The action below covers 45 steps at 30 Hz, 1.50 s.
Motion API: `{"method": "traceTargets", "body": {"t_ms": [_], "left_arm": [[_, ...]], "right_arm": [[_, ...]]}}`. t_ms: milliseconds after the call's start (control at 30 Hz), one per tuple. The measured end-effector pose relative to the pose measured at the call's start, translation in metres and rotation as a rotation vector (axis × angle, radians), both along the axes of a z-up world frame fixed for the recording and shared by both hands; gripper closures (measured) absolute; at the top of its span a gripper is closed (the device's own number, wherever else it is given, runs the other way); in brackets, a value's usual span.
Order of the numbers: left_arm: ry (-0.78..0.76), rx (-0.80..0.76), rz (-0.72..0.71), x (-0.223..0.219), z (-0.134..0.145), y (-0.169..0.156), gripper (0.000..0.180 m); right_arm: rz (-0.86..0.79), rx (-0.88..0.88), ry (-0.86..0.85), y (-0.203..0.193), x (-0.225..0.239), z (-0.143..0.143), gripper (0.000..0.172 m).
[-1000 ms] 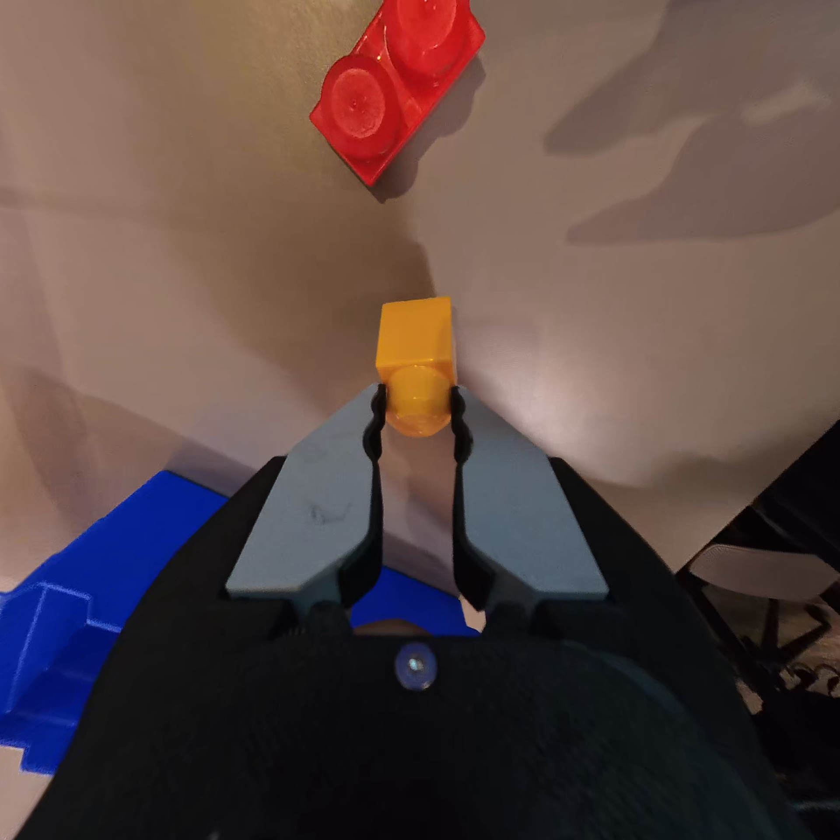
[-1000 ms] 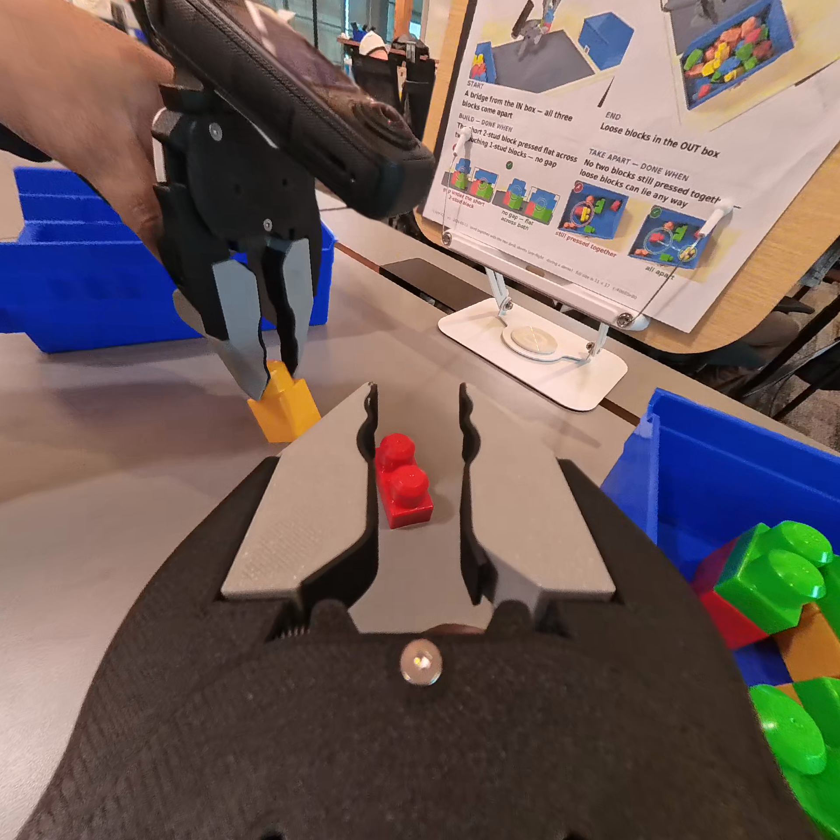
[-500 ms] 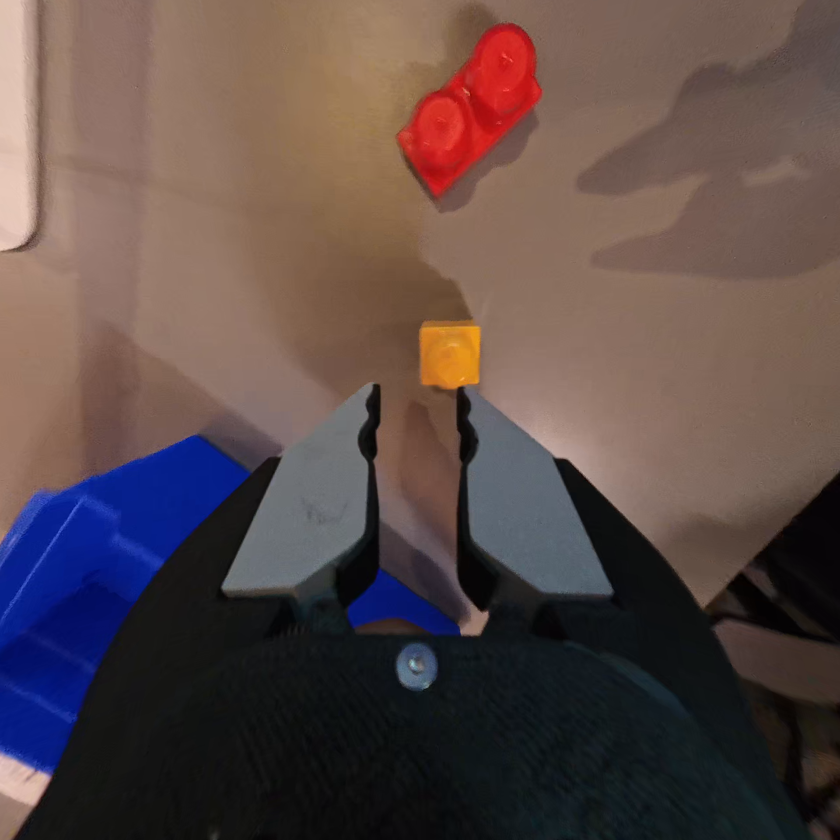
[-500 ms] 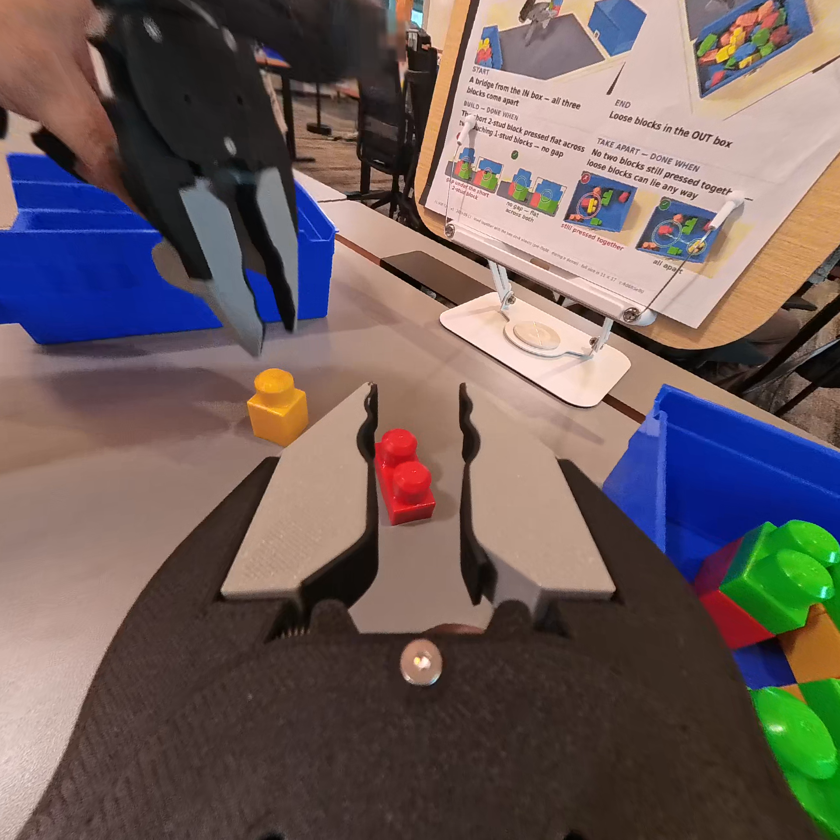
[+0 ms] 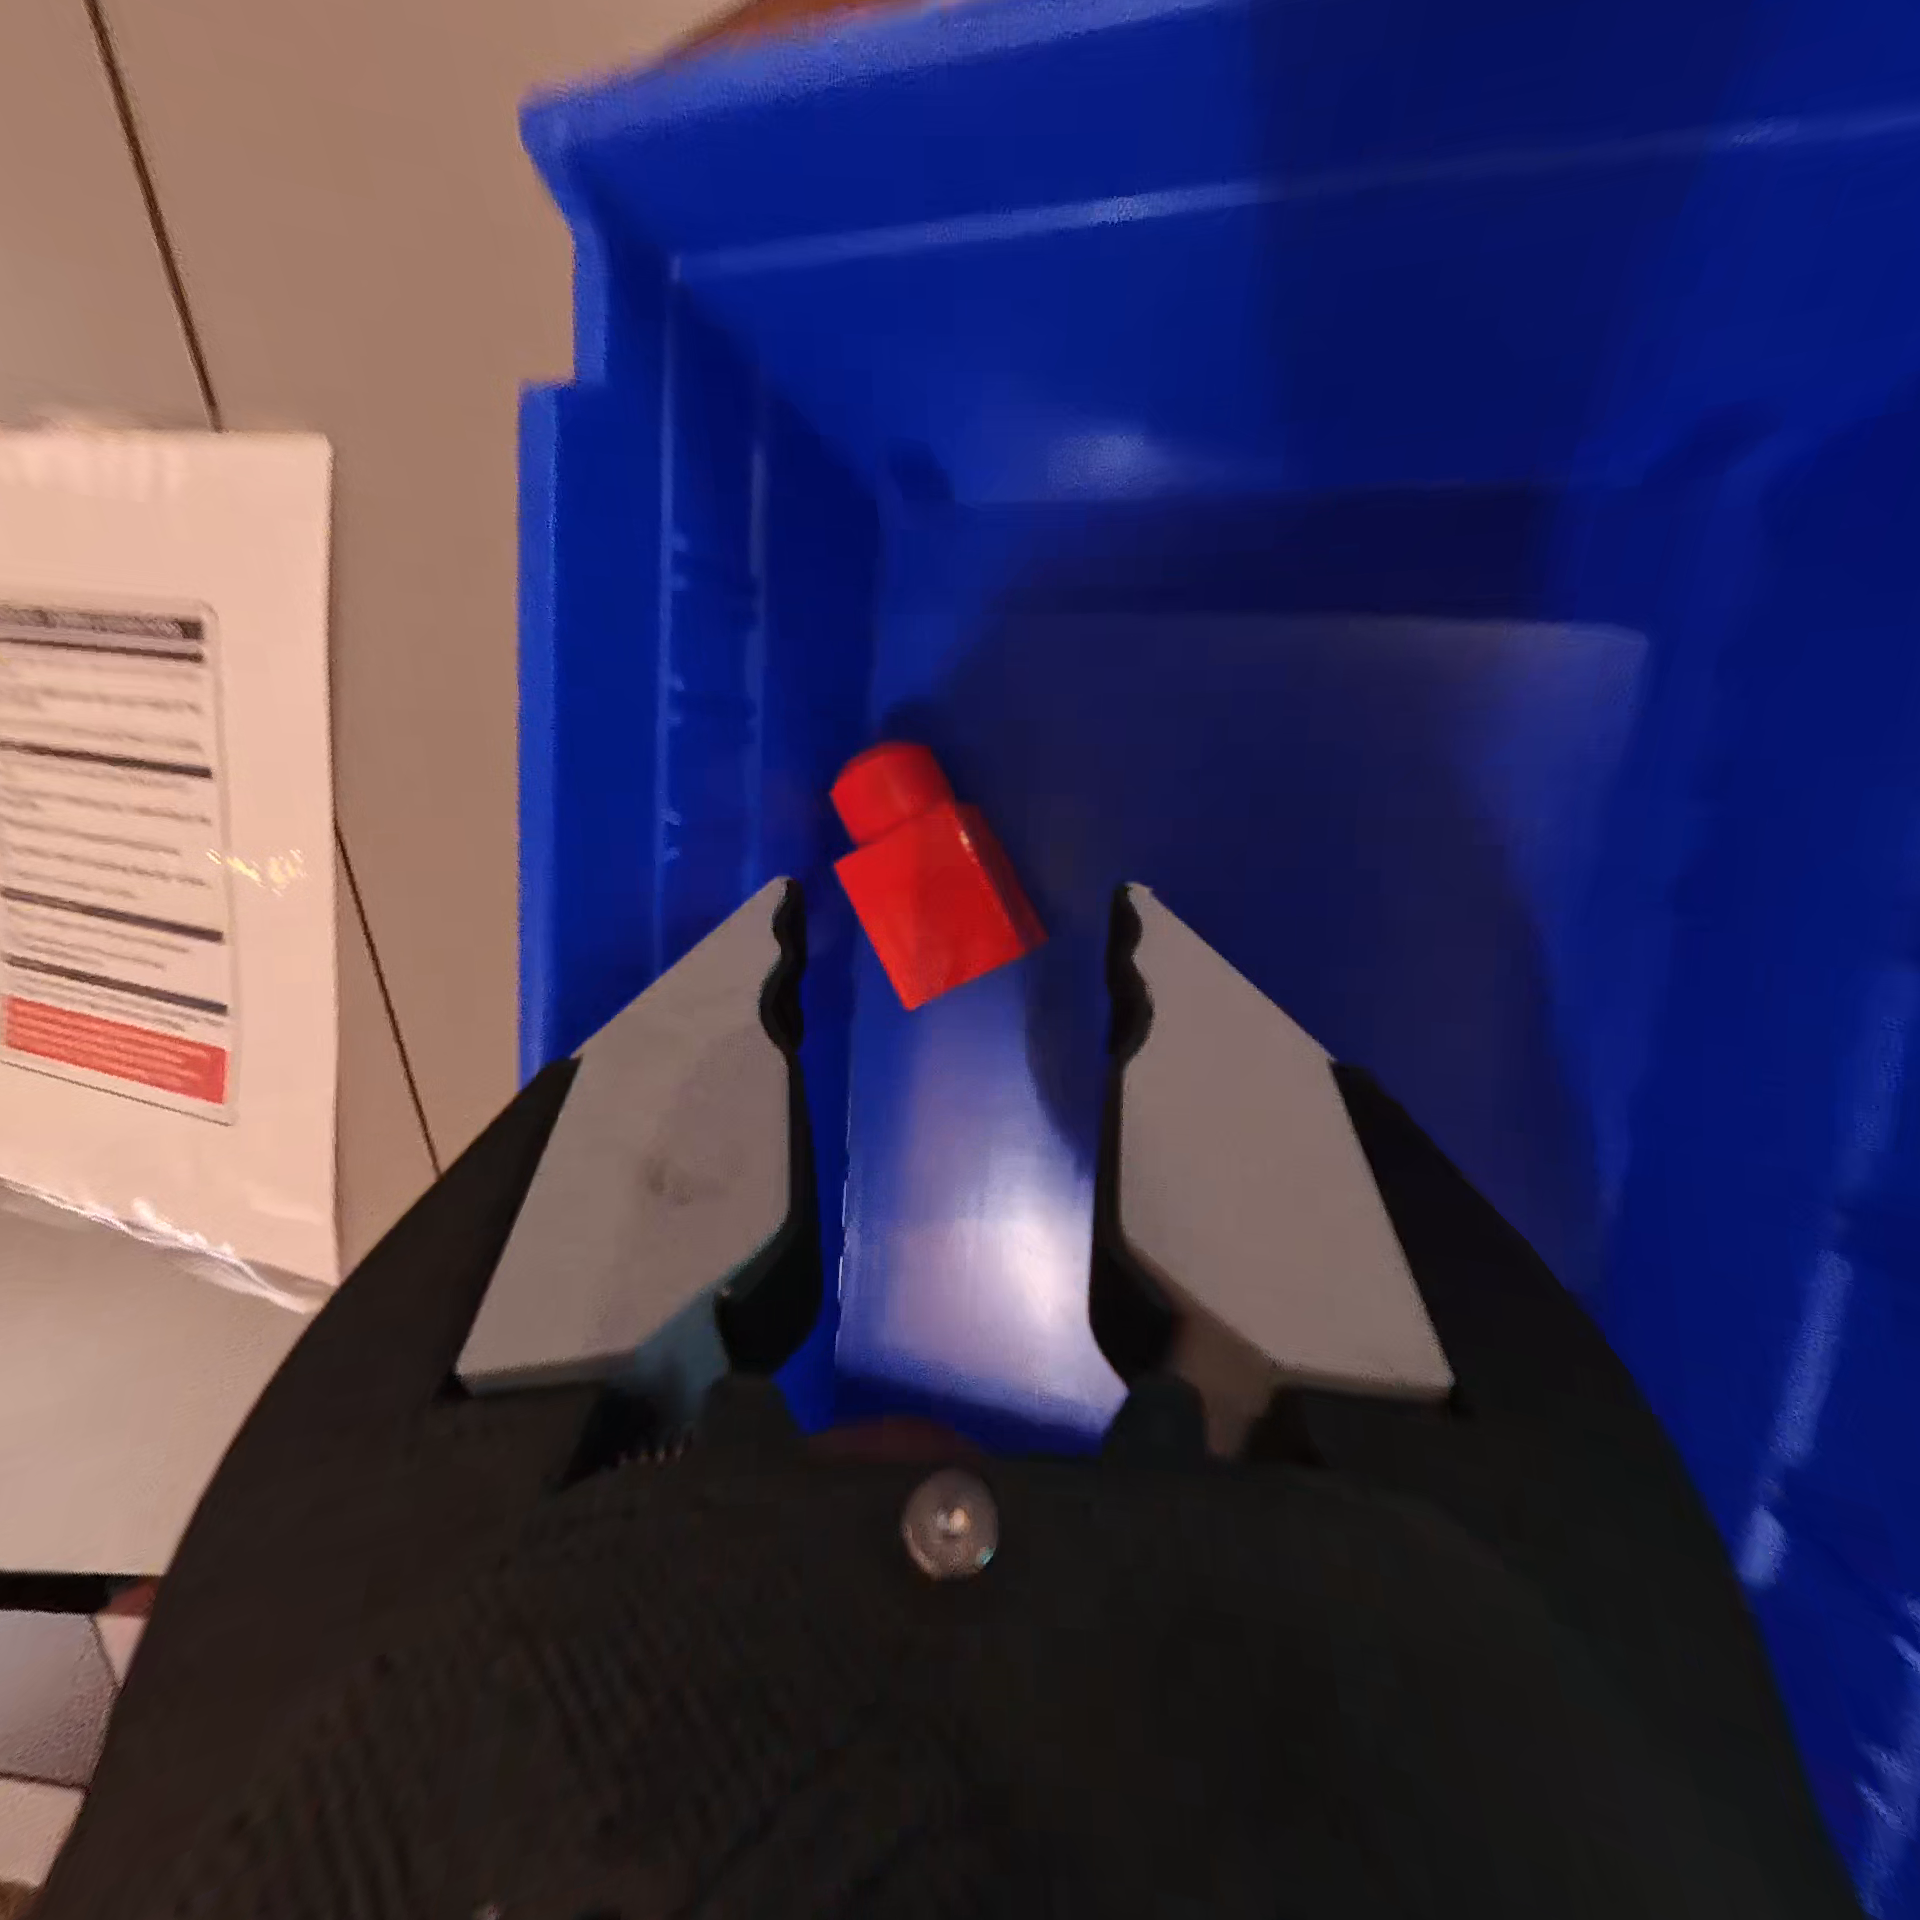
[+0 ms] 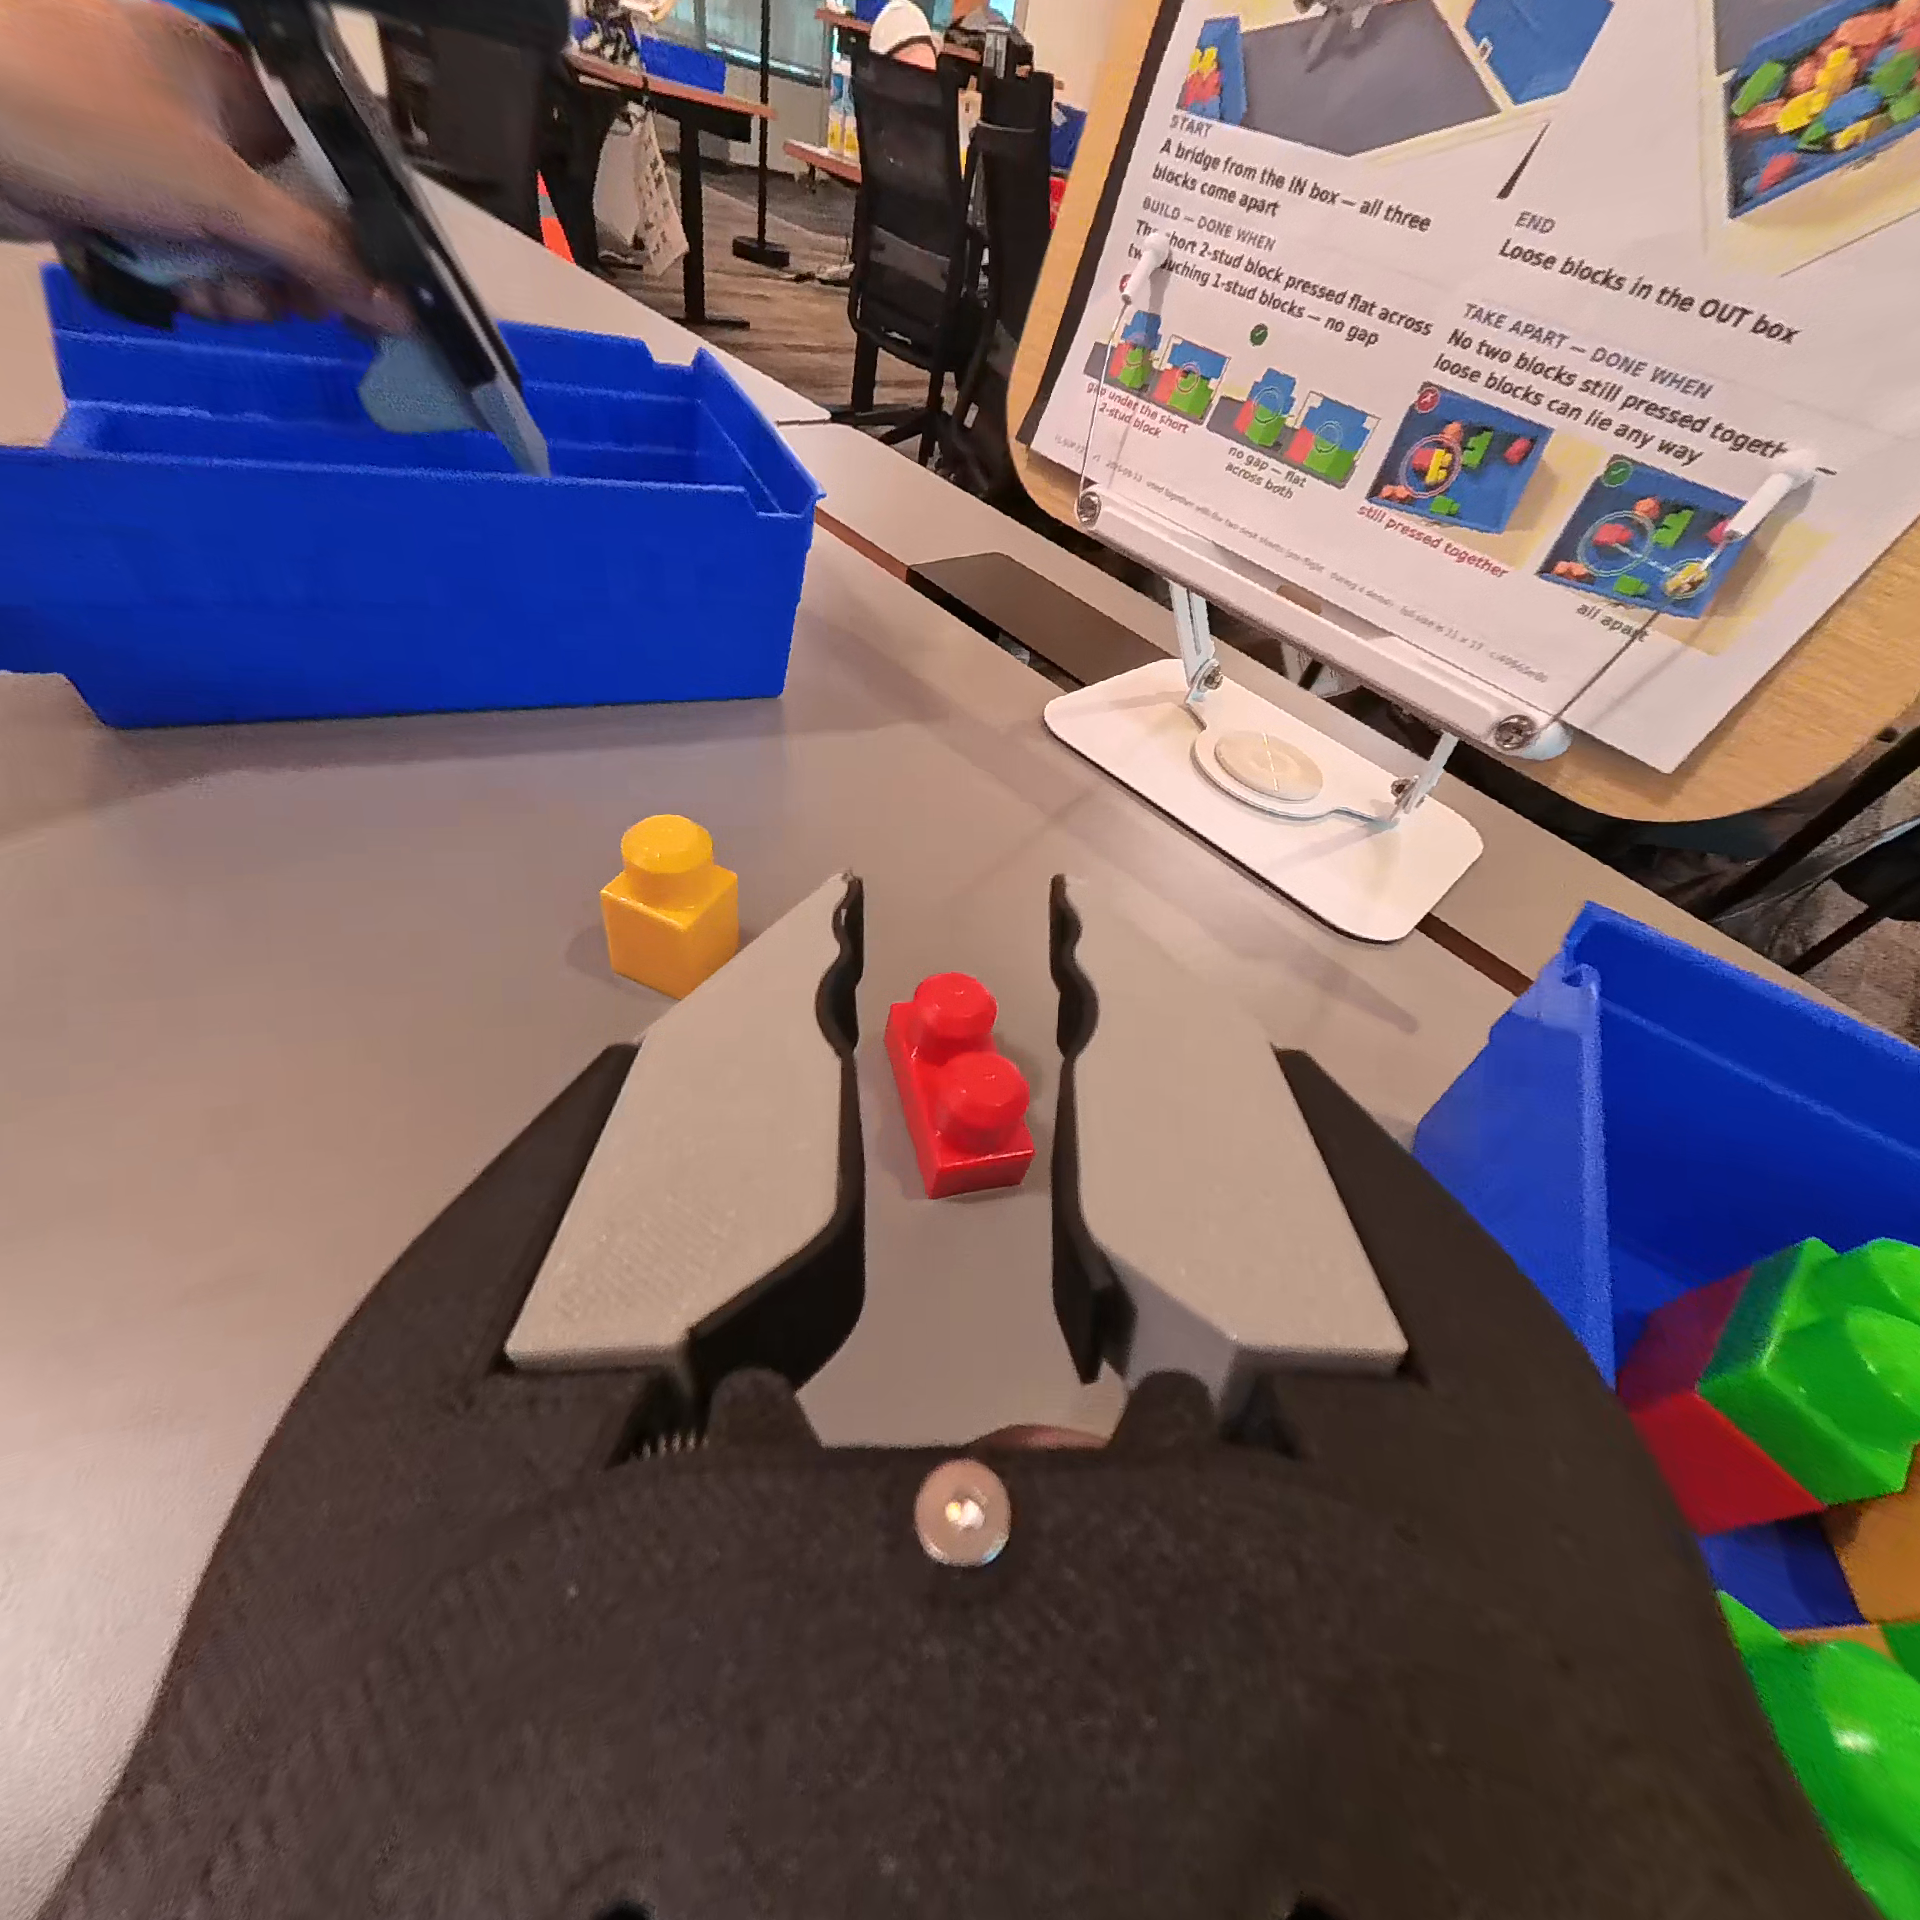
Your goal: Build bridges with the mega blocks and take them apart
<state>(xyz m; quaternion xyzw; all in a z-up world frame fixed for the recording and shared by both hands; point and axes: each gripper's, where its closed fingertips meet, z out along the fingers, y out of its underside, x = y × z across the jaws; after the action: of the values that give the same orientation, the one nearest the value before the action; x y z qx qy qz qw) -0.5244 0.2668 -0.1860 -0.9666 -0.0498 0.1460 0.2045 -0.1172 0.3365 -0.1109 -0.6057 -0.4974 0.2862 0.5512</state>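
Note:
My left gripper (image 5: 956,899) is open and points down into a blue bin (image 5: 1351,312). A red one-stud block (image 5: 925,883) lies on its side on the bin floor just past the fingertips, with a gap to each pad. In the right wrist view the left gripper (image 6: 457,405) is blurred over that bin (image 6: 416,582). My right gripper (image 6: 954,888) is open above the grey table. A red two-stud block (image 6: 961,1091) stands on the table between its fingers, untouched. A yellow one-stud block (image 6: 670,904) stands upright to its left.
A second blue bin (image 6: 1538,1091) at the right holds green, red and orange blocks (image 6: 1849,1351). An instruction board on a white stand (image 6: 1268,779) is behind the blocks. A white printed sheet (image 5: 156,831) lies left of the first bin. One gripper's finger ends stand about 40 cm off the other's.
My left gripper let go of the yellow block on the table, lifted, swung over to the blue bin and opened wider. My right gripper stayed where it was.

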Motion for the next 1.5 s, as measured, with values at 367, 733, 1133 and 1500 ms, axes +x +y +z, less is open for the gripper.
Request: {"method": "traceTargets", "body": {"t_ms": [367, 733, 1133, 1500], "left_arm": [[-0.143, 0.093, 0.008, 0.0, -0.025, 0.021, 0.142], [-0.453, 0.604, -0.667, 0.246, 0.114, 0.037, 0.143], [-0.347, 0.706, -1.039, 0.372, 0.064, 0.021, 0.143], [-0.287, 0.692, -1.095, 0.386, 0.045, 0.016, 0.144]], "right_arm": [[0.001, -0.03, -0.016, 0.004, -0.001, -0.009, 0.14], [0.057, -0.083, 0.005, -0.007, -0.007, -0.008, 0.139], [0.457, -0.573, 0.216, -0.063, -0.027, 0.002, 0.133], [0.403, -0.649, 0.166, -0.063, -0.04, -0.019, 0.136]]}}
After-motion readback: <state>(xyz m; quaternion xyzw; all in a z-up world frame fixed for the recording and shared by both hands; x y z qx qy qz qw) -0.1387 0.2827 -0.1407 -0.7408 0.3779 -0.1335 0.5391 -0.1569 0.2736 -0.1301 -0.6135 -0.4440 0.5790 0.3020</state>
